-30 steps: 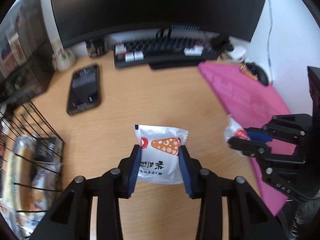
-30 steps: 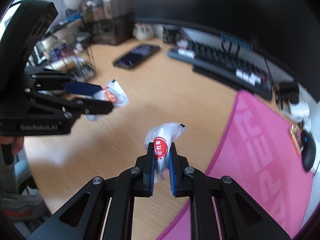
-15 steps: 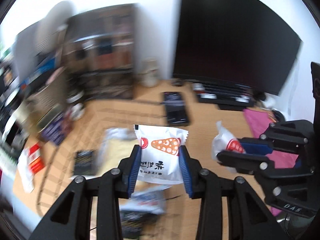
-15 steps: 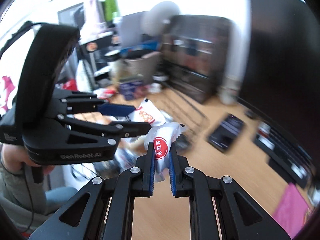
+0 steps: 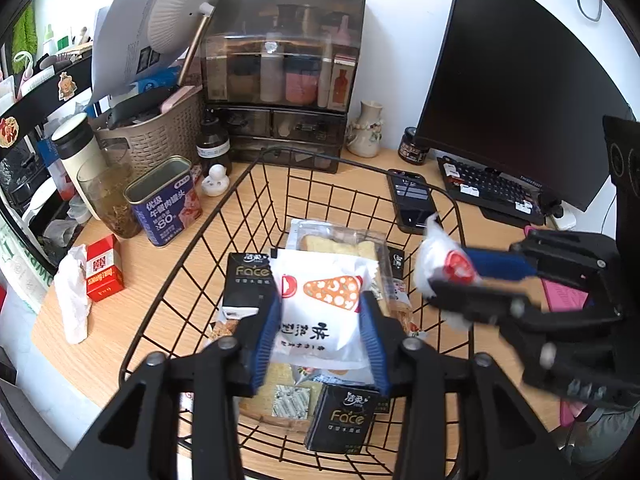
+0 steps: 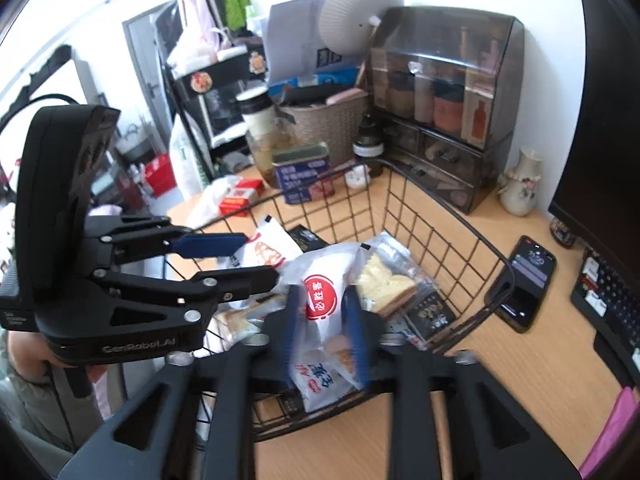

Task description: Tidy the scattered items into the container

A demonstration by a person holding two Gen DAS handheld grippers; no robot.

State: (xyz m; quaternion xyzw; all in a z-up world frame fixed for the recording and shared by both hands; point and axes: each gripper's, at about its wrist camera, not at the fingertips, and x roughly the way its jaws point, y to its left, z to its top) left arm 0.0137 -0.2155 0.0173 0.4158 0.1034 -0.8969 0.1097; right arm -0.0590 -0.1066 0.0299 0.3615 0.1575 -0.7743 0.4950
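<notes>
- Wire basket [image 5: 256, 184] fills the frame centre in both views, already holding bread and black tissue packs [image 5: 246, 280]
- left gripper [image 5: 320, 334] hangs over it, jaws opening, white pizza-print packet [image 5: 320, 312] between the blue pads
- right gripper [image 6: 322, 332] beside it at the left view's right edge, jaws opening around a red-labelled packet [image 6: 320, 300]
</notes>
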